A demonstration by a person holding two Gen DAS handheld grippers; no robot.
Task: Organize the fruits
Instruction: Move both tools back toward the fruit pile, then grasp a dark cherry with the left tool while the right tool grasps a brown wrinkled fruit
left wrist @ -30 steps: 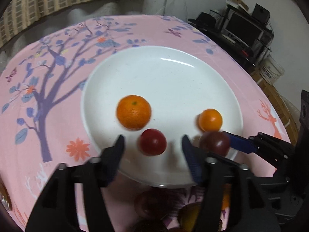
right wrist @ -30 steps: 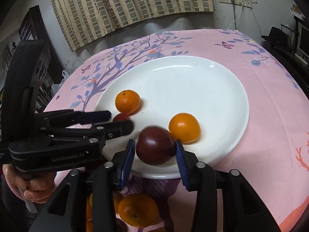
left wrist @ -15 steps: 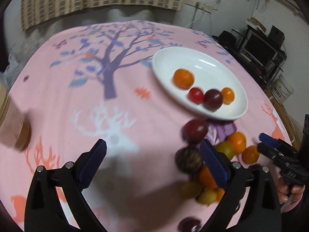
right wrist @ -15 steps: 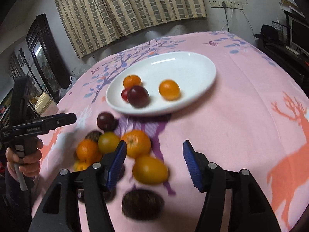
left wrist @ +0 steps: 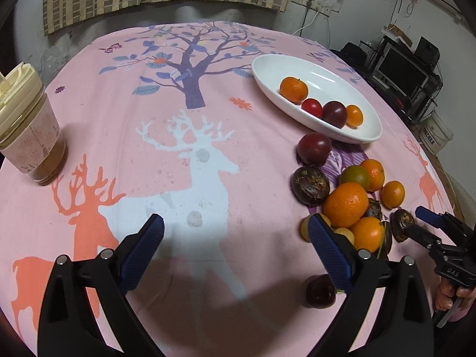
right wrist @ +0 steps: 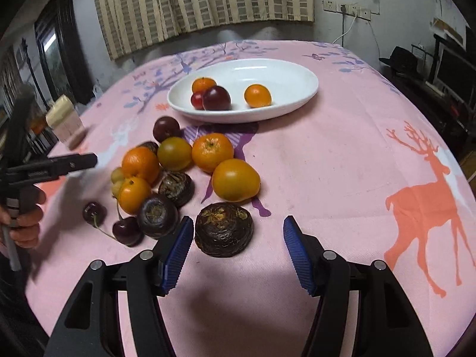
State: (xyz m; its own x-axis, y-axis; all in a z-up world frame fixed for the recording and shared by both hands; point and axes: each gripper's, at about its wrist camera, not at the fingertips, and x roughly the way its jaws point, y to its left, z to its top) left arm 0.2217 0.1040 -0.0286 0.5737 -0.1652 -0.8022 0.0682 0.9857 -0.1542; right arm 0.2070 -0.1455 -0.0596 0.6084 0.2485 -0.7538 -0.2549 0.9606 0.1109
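A white oval plate at the far side of the pink cloth holds a tangerine, a red plum, a dark plum and a small orange. Nearer me lies a loose pile of fruit: oranges, plums, cherries and dark wrinkled fruits. My left gripper is wide open over bare cloth, left of the pile. My right gripper is open; one dark wrinkled fruit sits just ahead of its tips, close to the left finger, untouched.
A jar with a cream lid stands near the table's left edge. Beyond the table's right edge are a monitor and shelves. A hand holds the left gripper's handle.
Both grippers have let go of the plums they held over the plate, opened, and drawn back toward me. The plums now lie on the plate and the pile has come into view.
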